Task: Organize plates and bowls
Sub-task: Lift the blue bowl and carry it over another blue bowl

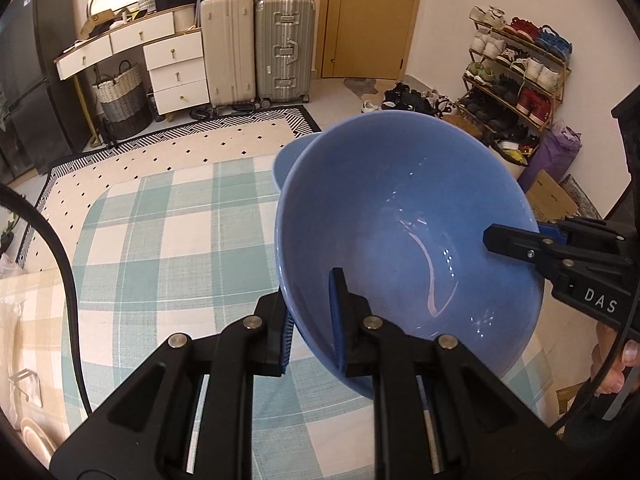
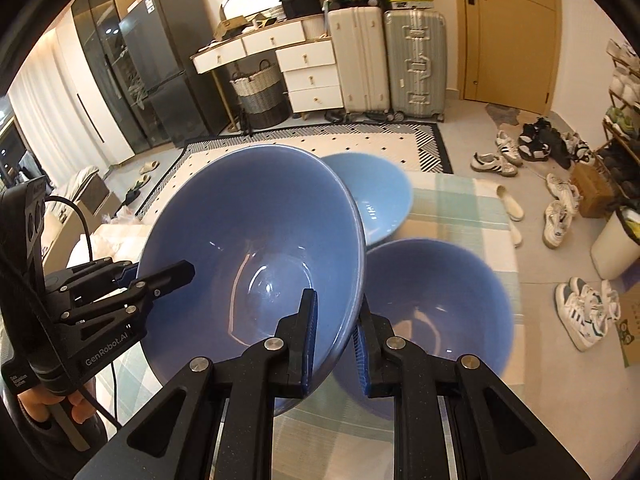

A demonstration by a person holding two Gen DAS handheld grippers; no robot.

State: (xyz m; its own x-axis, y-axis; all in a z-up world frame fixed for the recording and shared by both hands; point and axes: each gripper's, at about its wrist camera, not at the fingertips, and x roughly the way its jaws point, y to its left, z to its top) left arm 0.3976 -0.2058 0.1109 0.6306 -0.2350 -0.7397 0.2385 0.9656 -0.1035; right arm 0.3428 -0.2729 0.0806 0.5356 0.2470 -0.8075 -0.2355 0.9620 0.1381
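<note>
A large blue bowl [image 1: 400,220] [image 2: 248,248] hangs tilted above the checked tablecloth, held by both grippers. My left gripper [image 1: 312,320] is shut on its near rim, one finger inside and one outside; it also shows in the right wrist view [image 2: 160,276] on the bowl's left rim. My right gripper [image 2: 336,332] is shut on the opposite rim and shows in the left wrist view [image 1: 516,240]. A second blue bowl [image 2: 440,308] stands on the table under the held bowl's right side. A lighter blue bowl [image 2: 376,196] [image 1: 288,160] stands behind.
The table has a green-and-white checked cloth [image 1: 180,240]. A cream plate edge [image 1: 36,440] shows at the lower left. Beyond the table are a patterned rug [image 2: 360,136], suitcases [image 1: 256,48], white drawers [image 1: 172,68], a shoe rack [image 1: 516,76] and loose shoes [image 2: 560,216].
</note>
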